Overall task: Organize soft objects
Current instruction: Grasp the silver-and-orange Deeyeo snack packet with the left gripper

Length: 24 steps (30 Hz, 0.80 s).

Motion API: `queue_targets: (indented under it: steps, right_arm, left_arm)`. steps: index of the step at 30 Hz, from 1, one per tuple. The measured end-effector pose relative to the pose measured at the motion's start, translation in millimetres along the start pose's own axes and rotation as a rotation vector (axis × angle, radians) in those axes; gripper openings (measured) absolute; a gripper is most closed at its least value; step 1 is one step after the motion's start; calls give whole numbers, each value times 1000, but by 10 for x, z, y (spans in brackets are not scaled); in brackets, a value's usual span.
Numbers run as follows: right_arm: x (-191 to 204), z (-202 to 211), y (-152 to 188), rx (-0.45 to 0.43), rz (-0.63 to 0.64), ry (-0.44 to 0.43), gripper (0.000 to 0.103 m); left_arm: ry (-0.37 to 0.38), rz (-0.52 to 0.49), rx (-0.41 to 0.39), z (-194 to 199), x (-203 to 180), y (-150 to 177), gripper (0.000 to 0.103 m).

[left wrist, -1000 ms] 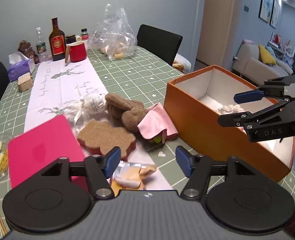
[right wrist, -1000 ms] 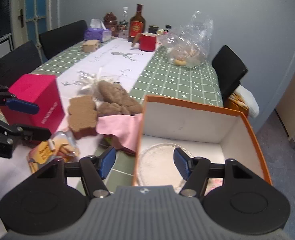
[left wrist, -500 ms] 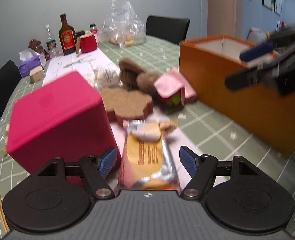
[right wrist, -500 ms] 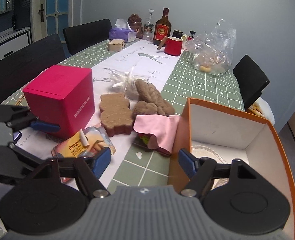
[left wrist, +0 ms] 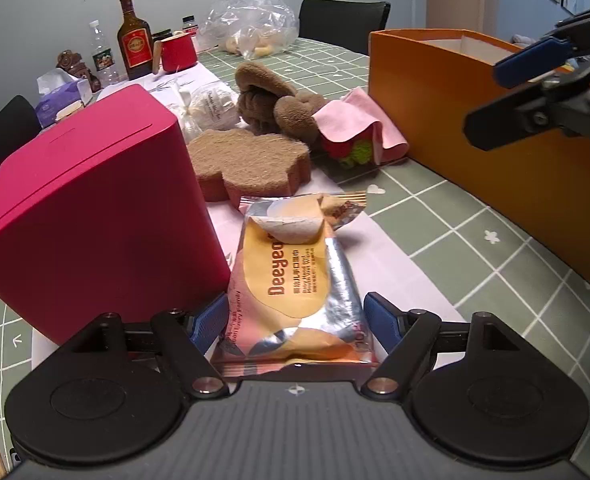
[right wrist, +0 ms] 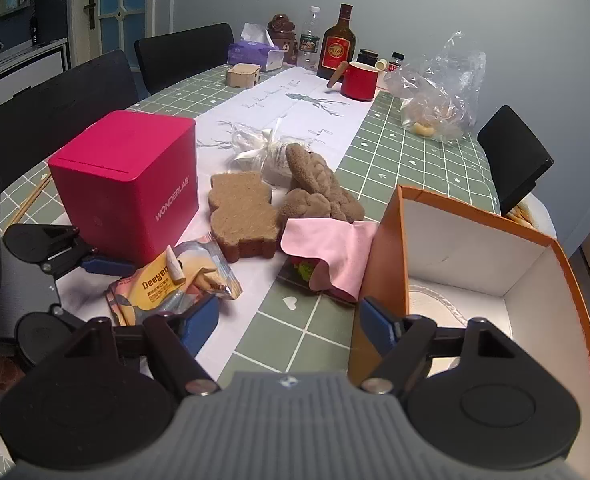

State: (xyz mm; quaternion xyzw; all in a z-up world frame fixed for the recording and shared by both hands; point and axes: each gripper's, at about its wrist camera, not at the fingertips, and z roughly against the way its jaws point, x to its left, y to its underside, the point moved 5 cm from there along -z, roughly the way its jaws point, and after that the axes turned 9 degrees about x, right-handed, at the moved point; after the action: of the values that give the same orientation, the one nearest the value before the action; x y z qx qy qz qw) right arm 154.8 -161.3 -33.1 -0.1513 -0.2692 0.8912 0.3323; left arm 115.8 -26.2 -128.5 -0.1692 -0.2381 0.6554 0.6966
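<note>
Right now we have the wipes pack [left wrist: 295,276] lying flat on the bench [left wrist: 475,248], between the spread fingers of our left hand-held gripper [left wrist: 296,320], which grips nothing yet. At nine o'clock the red box [left wrist: 95,216] sits just beside it. If we close carelessly, the left finger could catch that box, or the slick foil could slip out. Our right hand-held gripper [right wrist: 289,322] hangs apart and empty by the orange box [right wrist: 391,240] at two o'clock.
</note>
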Motion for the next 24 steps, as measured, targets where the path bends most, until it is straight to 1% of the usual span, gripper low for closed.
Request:
queue_targets:
  steps: [4, 6, 9, 10, 14, 18, 22, 24]
  right_arm:
    - [0, -1, 10, 1, -1, 2, 79]
    - [-7, -12, 17, 6, -3, 4, 79]
    - [-2, -44, 26, 11, -7, 8, 80]
    - [-3, -56, 23, 14, -9, 10, 80]
    - [-8, -116, -8, 15, -39, 11, 80]
    - [33, -198, -104, -9, -59, 1, 80]
    - [127, -392, -250, -27, -44, 12, 80]
    - [177, -524, -309, -14, -25, 17, 80]
  left_arm:
    - [-9, 2, -13, -37, 8, 8, 93]
    - [-9, -6, -6, -51, 7, 1, 93]
    - [0, -29, 22, -40, -9, -18, 79]
    - [2, -30, 28, -23, -9, -18, 76]
    - [42, -32, 54, 65, 0, 70, 74]
    - [82, -115, 96, 201, -21, 229, 73]
    - [104, -116, 121, 316, 59, 407, 73]
    - [105, -107, 134, 362, 93, 465, 73]
